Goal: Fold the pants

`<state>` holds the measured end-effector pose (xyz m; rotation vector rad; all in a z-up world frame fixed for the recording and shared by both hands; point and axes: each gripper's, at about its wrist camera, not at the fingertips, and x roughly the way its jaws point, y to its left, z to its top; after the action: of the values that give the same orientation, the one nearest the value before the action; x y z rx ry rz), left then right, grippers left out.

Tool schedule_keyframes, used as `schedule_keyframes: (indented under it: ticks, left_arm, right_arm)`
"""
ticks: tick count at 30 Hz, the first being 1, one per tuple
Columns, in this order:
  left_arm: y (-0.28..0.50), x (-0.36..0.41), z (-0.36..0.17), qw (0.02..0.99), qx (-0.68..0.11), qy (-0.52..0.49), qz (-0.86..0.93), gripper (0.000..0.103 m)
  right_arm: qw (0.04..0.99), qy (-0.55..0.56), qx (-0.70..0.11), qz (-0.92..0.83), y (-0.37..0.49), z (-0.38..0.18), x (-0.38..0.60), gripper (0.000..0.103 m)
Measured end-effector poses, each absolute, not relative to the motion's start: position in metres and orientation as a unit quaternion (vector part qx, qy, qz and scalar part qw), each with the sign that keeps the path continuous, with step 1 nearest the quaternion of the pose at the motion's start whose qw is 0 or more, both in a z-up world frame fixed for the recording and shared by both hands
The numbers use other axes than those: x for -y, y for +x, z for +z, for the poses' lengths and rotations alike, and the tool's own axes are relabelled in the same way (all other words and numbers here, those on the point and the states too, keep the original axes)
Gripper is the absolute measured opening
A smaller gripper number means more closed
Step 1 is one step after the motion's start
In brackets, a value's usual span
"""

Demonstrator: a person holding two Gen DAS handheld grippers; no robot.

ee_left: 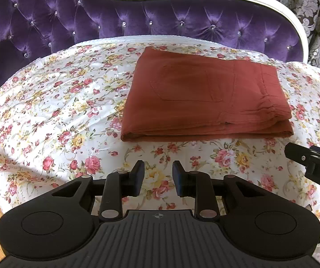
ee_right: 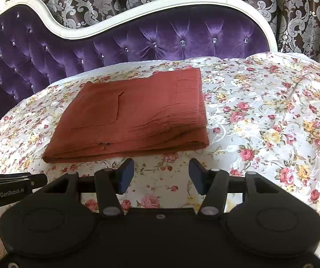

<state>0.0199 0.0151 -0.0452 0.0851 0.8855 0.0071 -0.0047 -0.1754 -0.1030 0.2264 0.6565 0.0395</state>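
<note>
Both grippers are held with their jaws apart and nothing between them, above the floral bedspread [ee_left: 55, 102]. The rust-red pants [ee_left: 204, 98] are seen lying flat on the spread just beyond the fingertips of the left gripper [ee_left: 158, 178], slightly to their right; from the right gripper [ee_right: 161, 177] they lie ahead and to the left. They are folded into a layered rectangle, a back pocket showing on top.

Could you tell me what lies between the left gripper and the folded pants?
Only bare floral bedspread: in the left wrist view nothing sits between the open left gripper and the near edge of the folded pants.
</note>
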Motion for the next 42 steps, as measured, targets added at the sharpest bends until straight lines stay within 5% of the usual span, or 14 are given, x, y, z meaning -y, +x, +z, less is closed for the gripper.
schedule_keyframes:
  ticks: [42]
  left_arm:
    - [0.017, -0.014, -0.04, 0.903, -0.427, 0.038, 0.001, 0.027]
  right_arm:
    - [0.943, 0.095, -0.316, 0.032, -0.005, -0.094, 0.165, 0.061]
